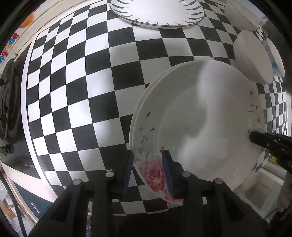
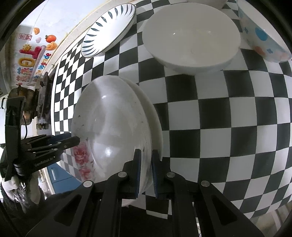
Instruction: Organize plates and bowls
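The rose plate [image 1: 197,116] sits on top of a plain white plate [image 2: 153,116], near the front edge of the checkered table [image 1: 87,87]. The white plate peeks out along one side under it.

The left gripper [image 1: 147,173] points down at the plate's rim. Its two blue pads squeeze the rim right where the pink rose is painted. The right gripper [image 2: 146,173] holds the rim on the other side of the same plate. Its jaws are pressed close together on that thin edge.

Other dishes stand around. A striped plate [image 1: 157,12] with dark blue dashes lies near the back edge of the table, well apart from the stack. A white bowl [image 2: 191,40] stands just behind the stack, close to it. A dotted bowl [image 2: 262,34] with blue and orange spots is beside the white bowl. Another white bowl [image 1: 240,14] sits farther back, near the table's corner.

A dark stove burner [image 1: 9,102] is off the table's left edge. Colourful stickers [image 2: 34,52] are on the wall behind it.
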A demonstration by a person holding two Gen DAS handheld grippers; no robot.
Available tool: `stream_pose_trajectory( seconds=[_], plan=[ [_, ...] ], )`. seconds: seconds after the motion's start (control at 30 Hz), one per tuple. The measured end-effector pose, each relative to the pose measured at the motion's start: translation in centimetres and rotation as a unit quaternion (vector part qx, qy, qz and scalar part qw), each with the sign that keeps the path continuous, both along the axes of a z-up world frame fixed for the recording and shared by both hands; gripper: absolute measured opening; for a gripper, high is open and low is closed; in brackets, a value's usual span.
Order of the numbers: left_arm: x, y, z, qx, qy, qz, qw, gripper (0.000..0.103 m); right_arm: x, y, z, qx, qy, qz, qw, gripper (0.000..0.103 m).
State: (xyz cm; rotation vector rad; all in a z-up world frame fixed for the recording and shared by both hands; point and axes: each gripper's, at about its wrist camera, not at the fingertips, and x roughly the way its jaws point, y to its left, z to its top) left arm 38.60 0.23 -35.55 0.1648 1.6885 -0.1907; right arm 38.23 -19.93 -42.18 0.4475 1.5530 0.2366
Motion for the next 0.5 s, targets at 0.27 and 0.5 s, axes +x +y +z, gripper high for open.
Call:
stream_pose_trajectory(
  seconds=[0.27, 0.5],
  plan=[
    [0.22, -0.31, -0.12, -0.014, 0.009, -0.011, 0.9998, 0.03, 0.46, 0.21, 0.23, -0.018, 0.012, 0.004, 1.0, 0.015],
    [0.75, -0.1, 0.29, -0.019, 0.003, -0.003, 0.9998, 0.03, 0.38, -0.14, 0.26, -0.03, 0.037, -0.001, 0.999, 0.015]
  ],
)
